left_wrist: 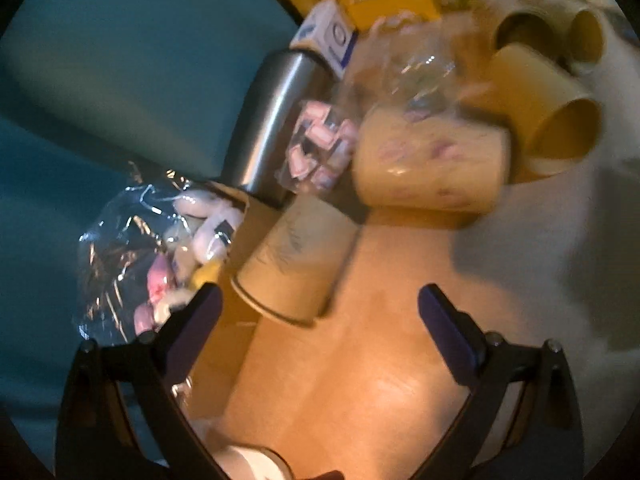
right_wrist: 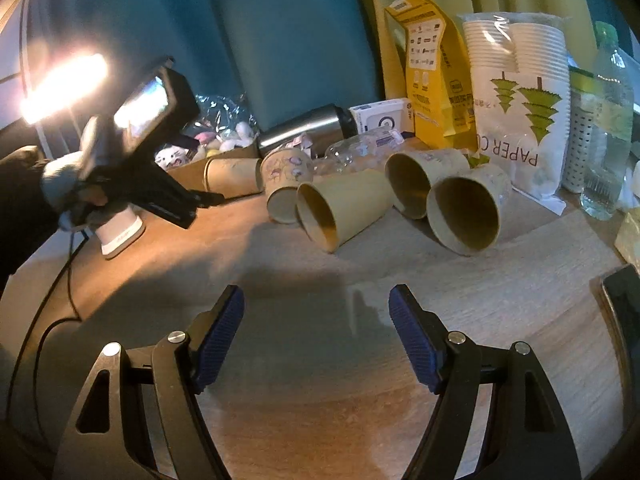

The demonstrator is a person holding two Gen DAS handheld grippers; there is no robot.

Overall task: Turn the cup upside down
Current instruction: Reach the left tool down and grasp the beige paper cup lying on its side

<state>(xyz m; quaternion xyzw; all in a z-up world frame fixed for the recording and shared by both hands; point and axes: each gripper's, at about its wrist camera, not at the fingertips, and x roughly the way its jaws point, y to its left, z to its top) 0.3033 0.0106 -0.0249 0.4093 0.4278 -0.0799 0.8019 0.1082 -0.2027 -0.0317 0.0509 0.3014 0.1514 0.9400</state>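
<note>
The tan paper cup lying on its side [left_wrist: 294, 262] rests on the wooden tabletop [left_wrist: 360, 380] at the left end of a row of toppled cups, close against a cardboard box of small plush toys [right_wrist: 208, 160]. In the left wrist view its rim points down-left toward us and its closed base points up-right, so its long axis runs slantwise across the line of the fingers. Our left tool [left_wrist: 320, 300] hangs released, fingers spread wide, with the cup just ahead and slightly toward the left finger; nothing is held. Our right tool [right_wrist: 316, 300] is likewise spread and empty, well apart from the cups, over bare tabletop. We judge the left hand nearer, and the grasp would need the fingers turned to straddle the cup's wall. A steel flask [left_wrist: 272, 120] lies behind it.
</note>
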